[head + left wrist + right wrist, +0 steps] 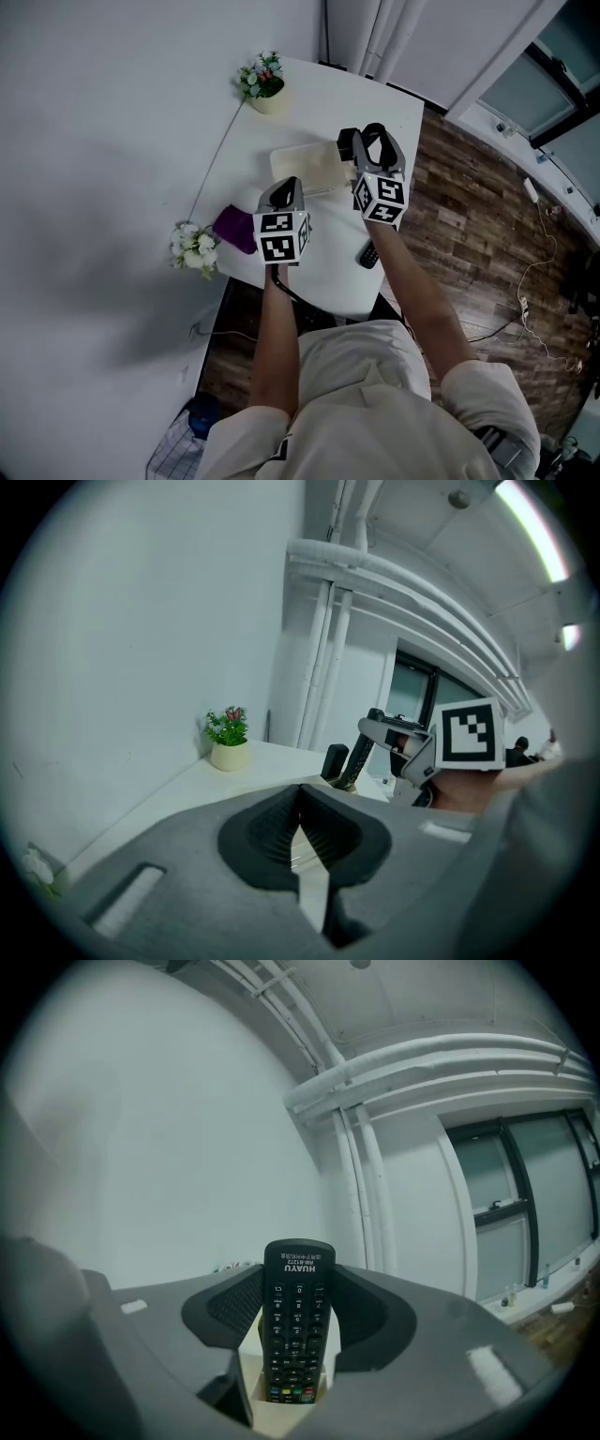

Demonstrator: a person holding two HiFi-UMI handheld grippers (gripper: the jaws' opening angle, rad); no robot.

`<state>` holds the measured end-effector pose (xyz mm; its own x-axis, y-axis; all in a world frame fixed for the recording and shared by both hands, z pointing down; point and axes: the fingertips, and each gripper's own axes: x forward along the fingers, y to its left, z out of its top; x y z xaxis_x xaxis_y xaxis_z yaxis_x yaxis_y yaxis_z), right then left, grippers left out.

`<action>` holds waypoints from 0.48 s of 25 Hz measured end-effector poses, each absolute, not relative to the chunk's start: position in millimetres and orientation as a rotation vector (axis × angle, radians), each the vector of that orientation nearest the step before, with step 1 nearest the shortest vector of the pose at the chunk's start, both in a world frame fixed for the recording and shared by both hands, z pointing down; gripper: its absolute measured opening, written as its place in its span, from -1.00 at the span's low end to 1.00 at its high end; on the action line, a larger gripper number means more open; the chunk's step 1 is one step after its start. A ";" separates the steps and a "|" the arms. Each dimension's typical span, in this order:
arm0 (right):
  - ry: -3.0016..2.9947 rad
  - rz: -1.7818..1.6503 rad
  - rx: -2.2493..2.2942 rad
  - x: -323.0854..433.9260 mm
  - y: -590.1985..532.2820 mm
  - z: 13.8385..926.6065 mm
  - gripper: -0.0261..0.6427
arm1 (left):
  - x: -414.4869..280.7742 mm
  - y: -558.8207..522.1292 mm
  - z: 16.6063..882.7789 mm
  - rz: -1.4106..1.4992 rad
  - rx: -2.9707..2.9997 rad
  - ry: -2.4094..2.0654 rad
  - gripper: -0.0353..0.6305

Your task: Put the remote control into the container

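While the right gripper (pixel 367 150) clamps the black remote control (pixel 298 1321) upright between its jaws, button face toward that gripper's camera, the remote's lower end points down at the cream container (pixel 286 161) directly beneath the jaws; whether the end already touches the container floor cannot be told; the left gripper (pixel 300 832) hangs beside and behind the right one, jaws closed on nothing, over bare table (pixel 328 281); a purple object (pixel 234 228) and a flower pot (pixel 194 246) lie to the left gripper's left; a second flower pot (pixel 230 742) stands well beyond both grippers; a second dark remote (pixel 368 255) lies on the table under the right forearm. Step in hand, by judgement: lowering the remote into the container. Next move, by judgement: lower it or tip it toward flat inside the rim, then part the jaws; released while upright, it may topple over the low wall.
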<state>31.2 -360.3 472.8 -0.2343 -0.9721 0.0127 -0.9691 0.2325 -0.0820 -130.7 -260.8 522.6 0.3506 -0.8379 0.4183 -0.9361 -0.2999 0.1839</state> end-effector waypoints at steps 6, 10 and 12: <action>2.433 -0.120 -2.029 24.4 -354.9 478.1 -0.25 | -121.5 -258.2 521.2 0.300 2.222 -1.529 -0.88; 2.457 -0.112 -2.059 20.1 -356.0 477.7 -0.25 | -117.6 -256.3 519.6 0.300 2.229 -1.525 -0.88; 2.474 -0.138 -2.029 21.7 -358.9 478.6 -0.25 | -119.0 -255.2 518.2 0.303 2.230 -1.529 -0.88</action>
<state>21.7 -358.9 478.6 -0.1961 -0.9753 0.1019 -0.9806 0.1942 -0.0275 -119.0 -255.2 518.2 0.3720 -0.8358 0.4038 -0.9266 -0.3085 0.2152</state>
